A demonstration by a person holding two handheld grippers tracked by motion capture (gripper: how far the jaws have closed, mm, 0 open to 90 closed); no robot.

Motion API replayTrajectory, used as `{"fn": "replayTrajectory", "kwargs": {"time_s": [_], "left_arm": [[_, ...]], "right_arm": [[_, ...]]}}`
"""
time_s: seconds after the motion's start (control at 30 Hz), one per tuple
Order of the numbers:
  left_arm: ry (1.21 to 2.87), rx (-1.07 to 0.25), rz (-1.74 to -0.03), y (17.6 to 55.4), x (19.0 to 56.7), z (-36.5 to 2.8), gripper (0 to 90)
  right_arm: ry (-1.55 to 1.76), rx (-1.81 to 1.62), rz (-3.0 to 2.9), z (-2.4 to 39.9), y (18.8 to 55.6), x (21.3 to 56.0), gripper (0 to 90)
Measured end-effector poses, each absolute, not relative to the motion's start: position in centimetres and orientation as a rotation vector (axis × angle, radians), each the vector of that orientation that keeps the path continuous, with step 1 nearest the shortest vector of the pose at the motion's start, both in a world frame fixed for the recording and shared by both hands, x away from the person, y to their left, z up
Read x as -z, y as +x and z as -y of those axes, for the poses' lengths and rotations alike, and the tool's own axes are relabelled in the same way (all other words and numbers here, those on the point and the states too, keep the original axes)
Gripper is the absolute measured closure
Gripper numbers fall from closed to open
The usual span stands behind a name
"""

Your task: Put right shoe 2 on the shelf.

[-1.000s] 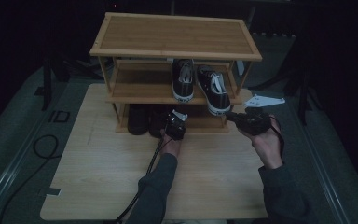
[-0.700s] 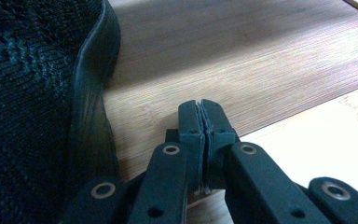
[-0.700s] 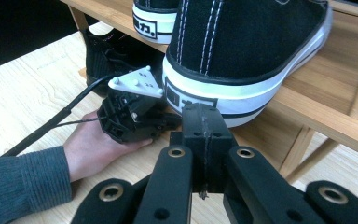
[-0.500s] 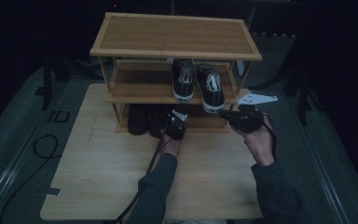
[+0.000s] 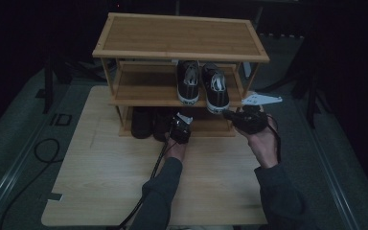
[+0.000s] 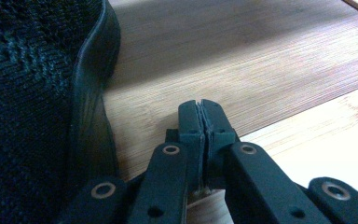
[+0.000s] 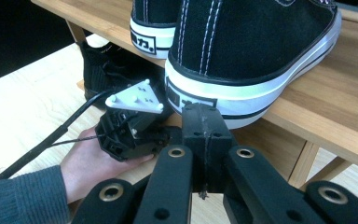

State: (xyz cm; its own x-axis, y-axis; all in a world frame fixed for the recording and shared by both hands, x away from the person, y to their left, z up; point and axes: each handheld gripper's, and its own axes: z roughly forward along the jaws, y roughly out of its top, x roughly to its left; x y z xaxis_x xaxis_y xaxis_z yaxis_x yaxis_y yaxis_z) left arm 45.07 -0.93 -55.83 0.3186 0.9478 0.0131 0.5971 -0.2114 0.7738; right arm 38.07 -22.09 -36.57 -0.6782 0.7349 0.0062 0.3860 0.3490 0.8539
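Left gripper (image 6: 201, 108) clenched empty beside black knit shoe (image 6: 37, 93) on bottom shelf (image 6: 242, 60), right gripper (image 7: 204, 122) clenched empty, held against black-and-white sneaker (image 7: 251, 51) heel.

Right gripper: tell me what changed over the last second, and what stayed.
The right gripper slid left along the rack's front toward the heel of the right sneaker, jaws shut and empty. The left gripper stayed at the bottom shelf beside the dark shoes, shut. Both sneakers kept their places.
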Motion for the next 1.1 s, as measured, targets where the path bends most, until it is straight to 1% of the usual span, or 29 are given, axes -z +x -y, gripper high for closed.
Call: {"fn": "replayTrajectory", "kwargs": {"time_s": [1.1], "left_arm": [[1.912,-0.657,-1.364,45.1,55.8,0.9,88.2]], "right_arm": [[0.991,-1.271,-2.243,19.8,39.5,36.9,90.0]]}}
